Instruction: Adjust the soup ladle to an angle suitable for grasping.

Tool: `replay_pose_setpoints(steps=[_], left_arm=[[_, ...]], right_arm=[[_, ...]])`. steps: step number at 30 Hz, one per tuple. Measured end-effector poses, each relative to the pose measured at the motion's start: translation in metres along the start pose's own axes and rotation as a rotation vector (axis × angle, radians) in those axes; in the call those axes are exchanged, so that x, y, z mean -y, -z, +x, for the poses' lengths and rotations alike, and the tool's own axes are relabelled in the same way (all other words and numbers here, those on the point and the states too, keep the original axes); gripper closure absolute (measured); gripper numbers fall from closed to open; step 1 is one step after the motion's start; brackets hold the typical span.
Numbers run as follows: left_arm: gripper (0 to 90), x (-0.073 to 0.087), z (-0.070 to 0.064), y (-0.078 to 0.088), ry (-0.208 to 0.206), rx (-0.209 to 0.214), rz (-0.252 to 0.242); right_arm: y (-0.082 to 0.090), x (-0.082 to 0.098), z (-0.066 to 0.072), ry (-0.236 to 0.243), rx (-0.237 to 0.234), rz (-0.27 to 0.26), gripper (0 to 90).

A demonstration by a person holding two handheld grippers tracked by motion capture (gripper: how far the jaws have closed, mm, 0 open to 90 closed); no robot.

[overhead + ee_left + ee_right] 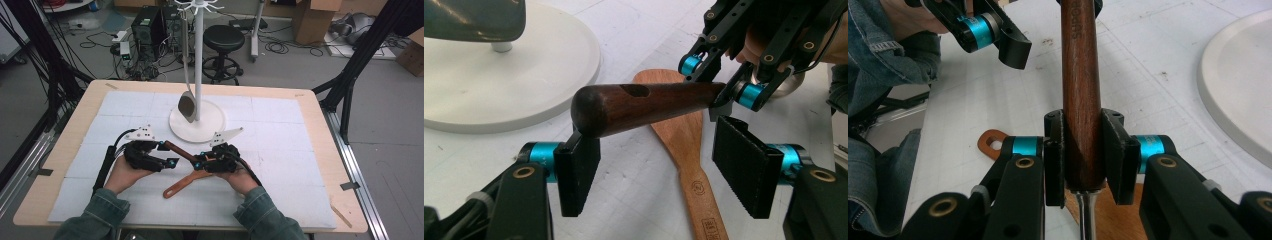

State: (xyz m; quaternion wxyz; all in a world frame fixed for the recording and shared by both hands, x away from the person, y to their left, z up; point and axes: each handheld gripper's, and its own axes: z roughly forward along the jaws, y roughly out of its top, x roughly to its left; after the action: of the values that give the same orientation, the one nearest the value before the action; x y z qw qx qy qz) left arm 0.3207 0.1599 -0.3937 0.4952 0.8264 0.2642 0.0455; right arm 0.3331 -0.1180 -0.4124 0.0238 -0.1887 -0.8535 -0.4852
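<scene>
A utensil with a dark wooden handle [179,150] hangs level between my two grippers, just above the table. My right gripper [1083,155] is shut on that handle [1080,75] near its metal shaft [1086,212]. My left gripper [661,165] is open, its pads standing wide on either side of the handle's rounded end [644,105], which sits against the top of one pad [579,167]. In the high view the left gripper [167,154] and right gripper [200,161] face each other. A light wooden spatula [185,184] lies flat on the mat under them.
A white stand with a round base [197,125] and a tall pole rises just beyond the grippers. A metal spoon [187,106] hangs from the stand's top, its bowl low over the base. The white mat [280,165] covers the wooden table.
</scene>
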Motion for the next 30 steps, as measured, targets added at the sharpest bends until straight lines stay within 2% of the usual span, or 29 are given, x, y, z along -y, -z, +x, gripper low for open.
replay_pose_setpoints(steps=[13,16,24,28,30], left_arm=[[36.5,-0.0003,-0.0006,0.0005,-0.002,0.002,-0.004],[36.5,-0.0004,-0.0007,0.0007,-0.002,0.003,-0.003],[35.8,-0.0005,-0.0022,0.0009,-0.01,0.003,0.003],[35.7,-0.0005,-0.0021,0.0013,-0.009,0.008,-0.004],[35.7,-0.0007,-0.0025,0.0017,-0.014,0.01,-0.006]], right_arm=[[0.0001,0.0009,-0.002,-0.037,-0.021,-0.011,71.7],[0.0005,0.0014,-0.0028,-0.05,-0.019,-0.009,67.8],[-0.0008,0.002,-0.0035,-0.075,-0.042,0.013,71.6],[-0.0011,-0.0005,-0.0032,-0.058,-0.034,0.024,72.3],[-0.0006,-0.0014,-0.0035,-0.065,-0.024,0.023,72.4]])
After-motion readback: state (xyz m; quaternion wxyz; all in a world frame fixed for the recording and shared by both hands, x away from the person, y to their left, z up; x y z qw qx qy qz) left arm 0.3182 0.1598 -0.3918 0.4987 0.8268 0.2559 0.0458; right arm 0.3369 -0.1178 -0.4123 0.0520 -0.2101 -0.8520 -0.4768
